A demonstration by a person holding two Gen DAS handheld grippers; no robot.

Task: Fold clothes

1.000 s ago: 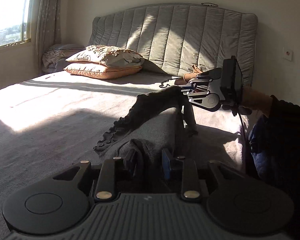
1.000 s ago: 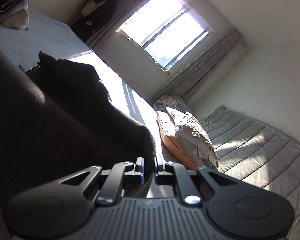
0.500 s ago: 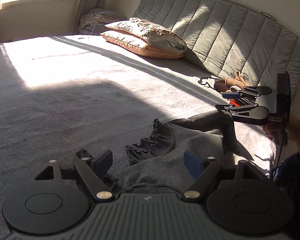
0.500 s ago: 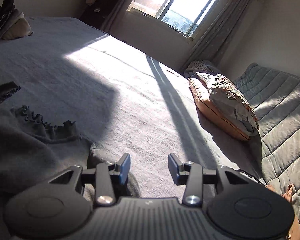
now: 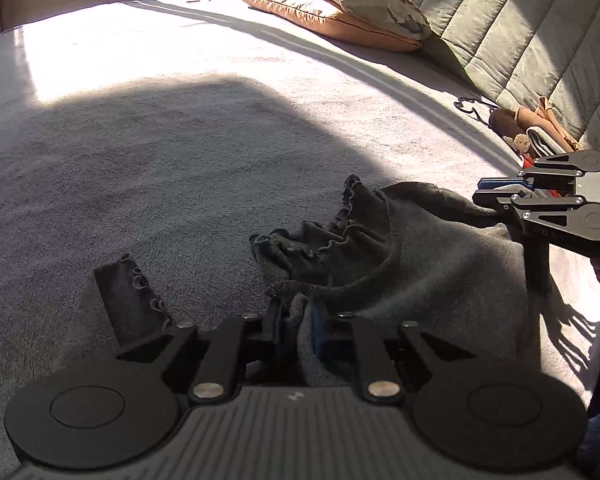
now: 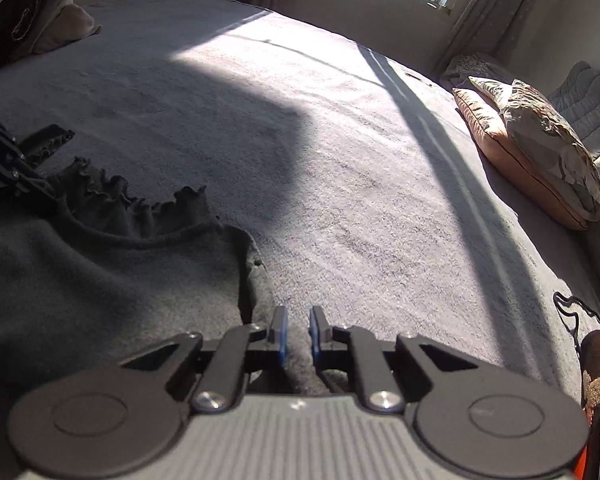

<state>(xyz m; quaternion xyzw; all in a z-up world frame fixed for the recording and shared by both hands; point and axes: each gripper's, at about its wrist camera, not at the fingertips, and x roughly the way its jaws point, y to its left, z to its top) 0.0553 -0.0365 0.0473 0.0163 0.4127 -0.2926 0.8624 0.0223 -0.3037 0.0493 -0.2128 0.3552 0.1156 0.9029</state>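
In the left wrist view, the left gripper (image 5: 298,322) is closing, its fingers (image 5: 274,320) nearly together with a bunched fold of the dark grey garment (image 5: 420,256) pinched between the blue pads. The garment lies crumpled on the grey bed (image 5: 160,152), its ruffled edge turned up toward the pillows (image 5: 340,8). A ruffled sleeve (image 5: 130,300) lies flat just left of the fingers. At the right edge the right gripper (image 5: 496,196) reaches in over the garment's far side, fingers close together; whether cloth is caught there I cannot tell.

In the right wrist view, the right gripper (image 6: 298,334) is closing, a narrow gap left between its fingers (image 6: 280,332). They sit at the garment's (image 6: 80,272) edge, cloth lying beneath and just left of them; no fabric is clearly pressed between the pads.
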